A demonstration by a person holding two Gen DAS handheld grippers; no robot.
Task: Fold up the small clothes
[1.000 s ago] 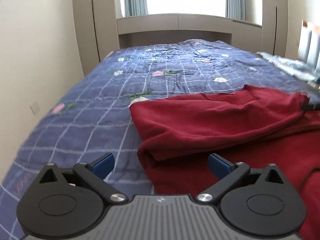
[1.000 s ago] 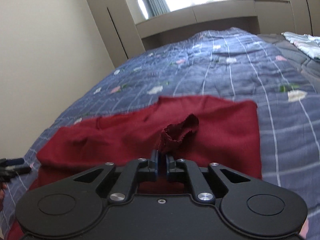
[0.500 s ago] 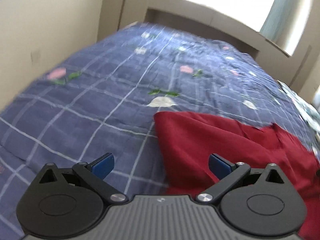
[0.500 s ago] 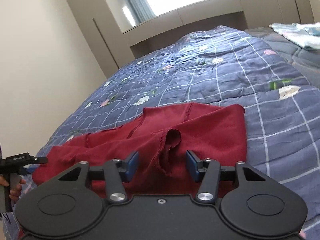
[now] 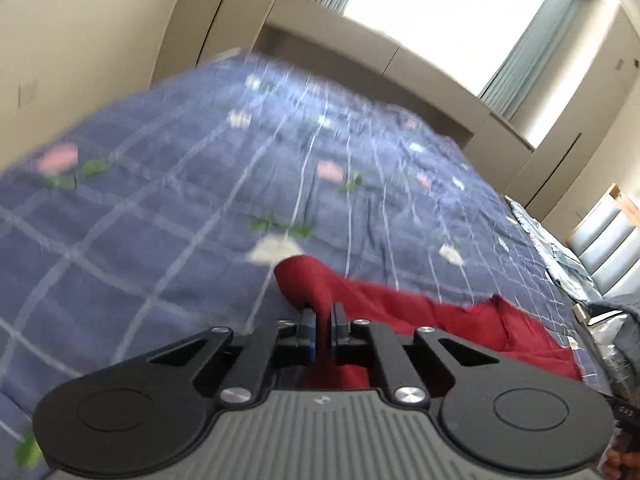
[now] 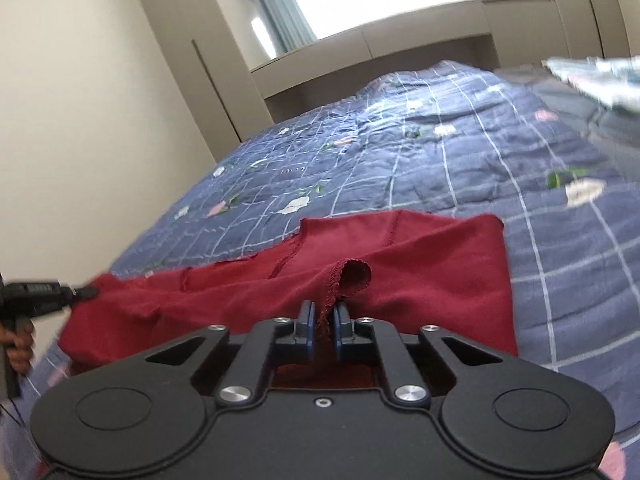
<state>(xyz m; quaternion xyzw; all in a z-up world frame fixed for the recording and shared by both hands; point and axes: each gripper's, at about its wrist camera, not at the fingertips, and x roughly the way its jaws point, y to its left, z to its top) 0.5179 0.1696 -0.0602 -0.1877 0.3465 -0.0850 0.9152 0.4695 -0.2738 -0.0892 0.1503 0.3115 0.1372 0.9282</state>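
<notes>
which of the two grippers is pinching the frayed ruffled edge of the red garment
The right gripper: the red garment's ruffled, frayed hem rises between its fingers. The left gripper clamps a smooth rounded corner.

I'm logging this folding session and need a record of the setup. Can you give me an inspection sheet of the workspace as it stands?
Surface: bed with a blue checked floral quilt, rumpled in the middle.
Job's things: one red garment spread on the quilt, partly bunched, edges raised where gripped.
Clutter: pale patterned cloth at the far right of the bed; grey items at the right bedside, too blurred to name.
Grippers: left gripper shut on a fold at the garment's left end; right gripper shut on a frayed edge near its middle.
Cables: nothing seen.
Surroundings: cream wall, beige cabinets, bright window with grey-green curtains.
</notes>
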